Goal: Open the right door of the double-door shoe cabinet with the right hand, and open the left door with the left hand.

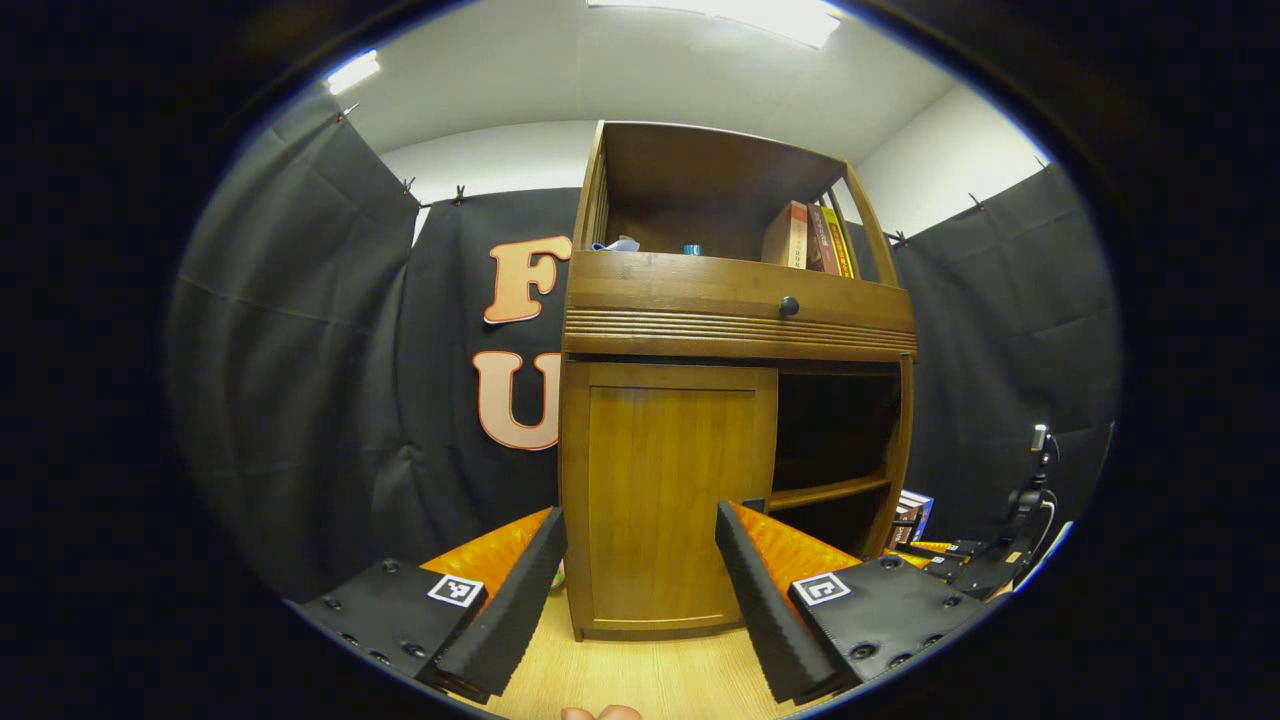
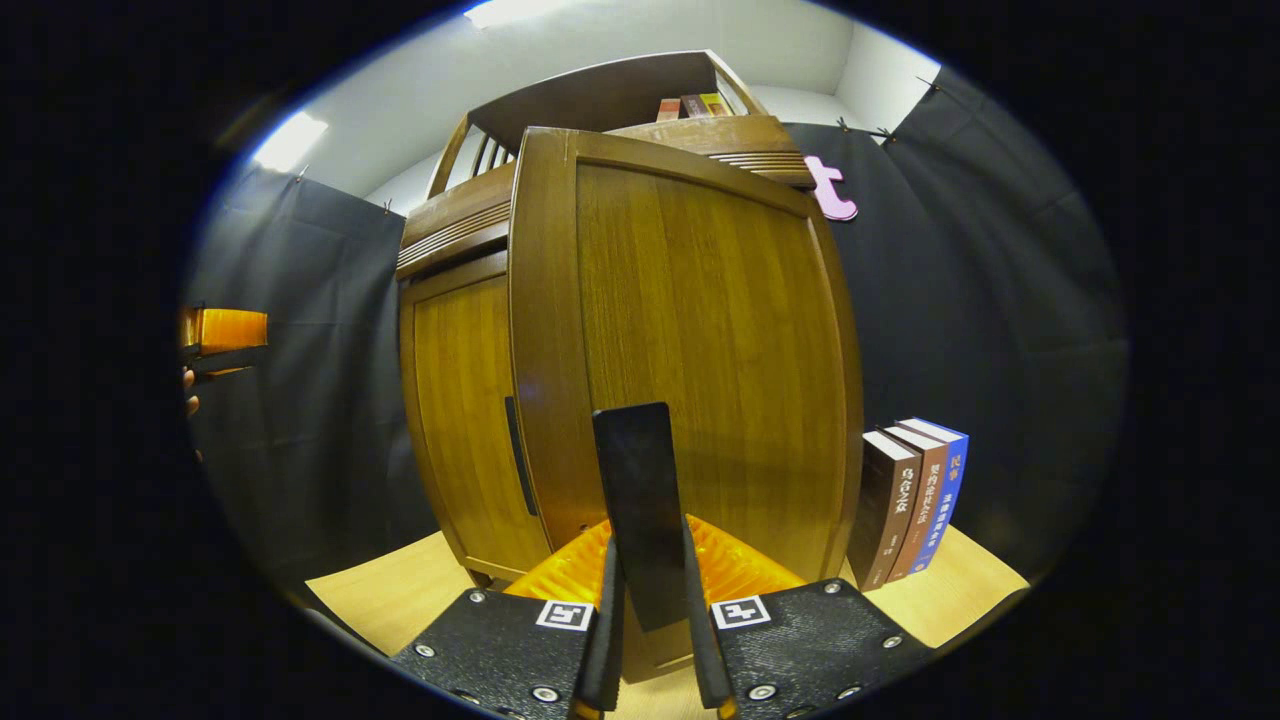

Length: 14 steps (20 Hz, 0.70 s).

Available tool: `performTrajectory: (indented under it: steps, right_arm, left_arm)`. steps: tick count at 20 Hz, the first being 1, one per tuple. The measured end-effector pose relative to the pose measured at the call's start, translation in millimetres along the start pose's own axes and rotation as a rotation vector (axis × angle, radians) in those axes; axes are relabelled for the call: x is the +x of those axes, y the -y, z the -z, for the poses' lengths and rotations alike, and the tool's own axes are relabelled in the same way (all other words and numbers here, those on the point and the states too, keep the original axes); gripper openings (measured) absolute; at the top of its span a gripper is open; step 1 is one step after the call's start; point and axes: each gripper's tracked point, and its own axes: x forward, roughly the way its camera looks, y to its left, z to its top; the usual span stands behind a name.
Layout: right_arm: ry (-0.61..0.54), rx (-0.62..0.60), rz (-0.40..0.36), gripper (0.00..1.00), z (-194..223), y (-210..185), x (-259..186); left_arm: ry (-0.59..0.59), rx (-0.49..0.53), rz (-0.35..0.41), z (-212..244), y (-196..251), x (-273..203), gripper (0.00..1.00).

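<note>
The writing that shows is vertical Chinese print on the spines of three books (image 2: 915,495) standing at 3 o'clock of the right gripper view, on the wooden floor just beside the cabinet (image 1: 740,320); it is too small to read with certainty. Each gripper carries square black-and-white markers (image 1: 456,590) on its body. More books (image 1: 810,235) stand upright at the 1 o'clock end of the cabinet's open top shelf; their spine print is unreadable. On the same shelf, towards 12 o'clock, lie a pale crumpled item (image 1: 617,244) and a small teal thing (image 1: 692,249). Below the shelf runs a drawer with a dark knob (image 1: 789,306).

The left door (image 1: 668,490) is closed, at the centre of the left gripper view. The left gripper (image 1: 640,515) hangs in front of it at 6 o'clock, fingers wide apart and touching nothing.

The right door (image 2: 700,360) stands swung out, its panel at the centre of the right gripper view. The right gripper (image 2: 650,560), at 6 o'clock, has both fingers pressed together on the door's flat black handle (image 2: 640,480). The compartment behind it (image 1: 835,430), at 3 o'clock of the left gripper view, is open and dark, with one shelf board across; nothing inside can be made out.
</note>
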Motion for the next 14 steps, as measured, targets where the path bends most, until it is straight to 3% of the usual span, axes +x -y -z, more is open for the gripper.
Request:
performTrajectory:
  steps: [1, 2, 3, 4, 5, 6, 7, 8, 9, 10, 11, 12, 13, 14]
  right_arm:
    - [0.001, 0.000, 0.004, 0.29, -1, 4, -5]
    - [-0.001, 0.001, 0.007, 0.38, 0, 8, -9]
    - [-0.004, 0.004, 0.012, 0.20, 0, 12, -13]
    - [-0.005, 0.006, 0.016, 0.29, -2, 15, -17]
    - [-0.005, 0.005, 0.022, 0.19, -3, 18, -22]
    - [-0.005, 0.001, 0.029, 0.29, -3, 22, -26]
    - [-0.004, -0.002, 0.037, 0.26, -4, 26, -30]
    - [-0.003, -0.003, 0.043, 0.17, -4, 30, -34]
    - [-0.003, -0.004, 0.049, 0.25, -4, 34, -37]
    - [-0.003, -0.006, 0.056, 0.25, -5, 37, -41]
    - [-0.004, -0.011, 0.063, 0.33, -6, 40, -44]
    - [-0.004, -0.013, 0.070, 0.14, -7, 44, -47]
    - [-0.005, -0.016, 0.076, 0.32, -7, 48, -50]
    - [-0.004, -0.017, 0.081, 0.22, -7, 51, -54]
  left_arm:
    - [-0.004, -0.001, 0.002, 1, 2, -1, 0.95]
    - [-0.005, -0.003, 0.007, 0, 5, -1, 0.96]
    - [-0.003, -0.005, 0.013, -1, 8, -1, 0.95]
    - [-0.002, -0.006, 0.016, -1, 9, -1, 0.94]
    - [-0.003, -0.007, 0.020, -1, 13, -1, 0.94]
    - [-0.004, -0.007, 0.027, -2, 16, -1, 0.94]
    - [-0.006, -0.007, 0.031, -1, 19, -1, 0.94]
    - [-0.007, -0.005, 0.036, -2, 21, -1, 0.94]
    - [-0.007, -0.003, 0.038, -3, 24, -1, 0.94]
    - [-0.007, 0.000, 0.041, -4, 27, -1, 0.94]
    - [-0.007, 0.000, 0.045, -3, 29, -2, 0.94]
    - [-0.007, 0.000, 0.050, -4, 32, -2, 0.94]
    - [-0.008, 0.000, 0.054, -4, 35, -2, 0.94]
    - [-0.008, 0.001, 0.058, -5, 37, -3, 0.95]
